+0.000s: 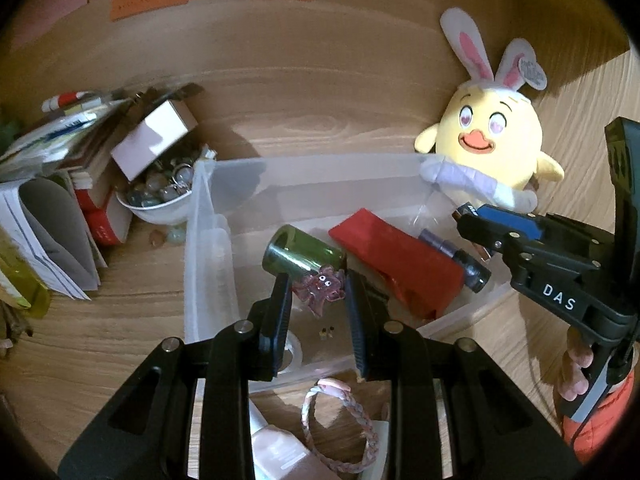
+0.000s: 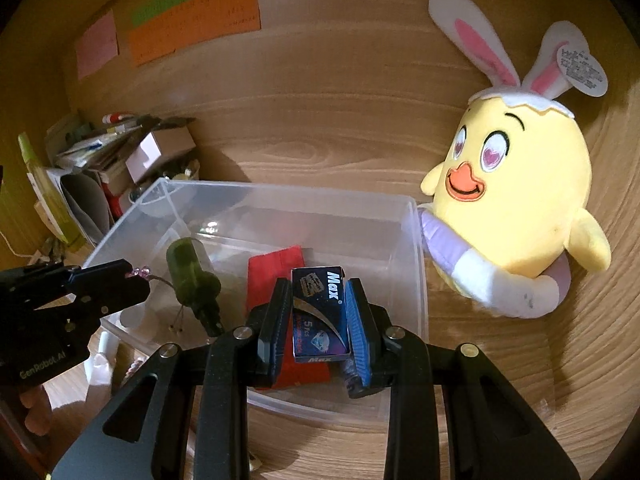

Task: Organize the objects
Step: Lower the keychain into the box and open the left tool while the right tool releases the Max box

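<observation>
Fingers of both hand-held grippers hang over one clear plastic bin (image 2: 416,240) on a wooden tabletop (image 2: 500,360), each clamped on a small thing. In the right wrist view, the right gripper (image 2: 318,316) pinches a dark blue box (image 2: 320,312) printed "Max"; the box's long axis runs from 12 to 6 o'clock, in line with the fingers, and its flat printed face looks up at the camera. It sits over the near right part of the bin, above a red pouch (image 2: 276,272) already lying inside. In the left wrist view, the left gripper (image 1: 318,300) holds a small pink glass-like charm (image 1: 320,290) between its fingers, tilted downward over the bin's middle. Just past it, at 12 o'clock, lies a green bottle (image 1: 300,258), with the red pouch and a dark tube (image 1: 472,268) at 2 o'clock. Seen from the left wrist camera, the right gripper stands at 3 o'clock; seen from the right, the left one is at 9 o'clock, so the two are side by side and well apart. Both loads appear to be straight above open bin floor, so a release likely needs only a short lowering. A yellow plush chick (image 2: 516,184) with rabbit ears leans at the bin's right wall. A braided bracelet (image 1: 340,432) lies outside, at 6 o'clock.
</observation>
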Demonstrator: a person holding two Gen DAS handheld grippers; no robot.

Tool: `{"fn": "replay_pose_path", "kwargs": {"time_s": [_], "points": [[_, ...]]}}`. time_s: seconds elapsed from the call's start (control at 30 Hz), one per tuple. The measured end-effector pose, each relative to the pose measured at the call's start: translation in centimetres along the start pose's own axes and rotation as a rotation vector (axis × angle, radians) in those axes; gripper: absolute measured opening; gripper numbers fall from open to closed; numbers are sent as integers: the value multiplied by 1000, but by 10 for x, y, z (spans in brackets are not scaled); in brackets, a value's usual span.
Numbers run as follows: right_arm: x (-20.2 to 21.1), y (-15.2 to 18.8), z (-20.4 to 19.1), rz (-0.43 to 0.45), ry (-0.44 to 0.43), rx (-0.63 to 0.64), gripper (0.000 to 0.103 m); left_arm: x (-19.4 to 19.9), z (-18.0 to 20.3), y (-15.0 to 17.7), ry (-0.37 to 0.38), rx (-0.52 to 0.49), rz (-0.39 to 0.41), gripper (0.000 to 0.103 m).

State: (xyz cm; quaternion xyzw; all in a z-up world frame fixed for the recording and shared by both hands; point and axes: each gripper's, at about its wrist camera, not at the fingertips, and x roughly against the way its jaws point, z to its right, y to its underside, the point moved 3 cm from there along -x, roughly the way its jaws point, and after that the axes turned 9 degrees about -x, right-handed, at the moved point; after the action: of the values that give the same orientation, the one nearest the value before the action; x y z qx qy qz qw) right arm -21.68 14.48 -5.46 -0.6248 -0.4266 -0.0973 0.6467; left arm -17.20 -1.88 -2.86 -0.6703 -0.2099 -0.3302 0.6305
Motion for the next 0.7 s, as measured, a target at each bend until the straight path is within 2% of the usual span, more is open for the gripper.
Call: {"fn": "replay_pose_path", "kwargs": {"time_s": [0.23, 0.33, 0.43, 0.5, 0.6, 0.7], "points": [[-8, 4, -4, -23, 22, 23, 25, 0, 4, 2, -12, -22, -6, 28], [-12, 6, -6, -34, 30, 34, 25, 6, 4, 2, -19, -25, 11, 38], [-15, 7, -8, -42, 35, 43, 25, 16, 4, 0, -33, -21, 43, 53], [-18, 8, -9, -50, 37, 46, 25, 23, 3, -1, -45, -14, 63, 68], [-20, 7, -10, -53, 38, 45, 25, 32, 2, -2, -63, -7, 80, 78], [-20, 7, -9, -54, 38, 42, 25, 37, -1, -2, -65, 3, 84, 81]]}}
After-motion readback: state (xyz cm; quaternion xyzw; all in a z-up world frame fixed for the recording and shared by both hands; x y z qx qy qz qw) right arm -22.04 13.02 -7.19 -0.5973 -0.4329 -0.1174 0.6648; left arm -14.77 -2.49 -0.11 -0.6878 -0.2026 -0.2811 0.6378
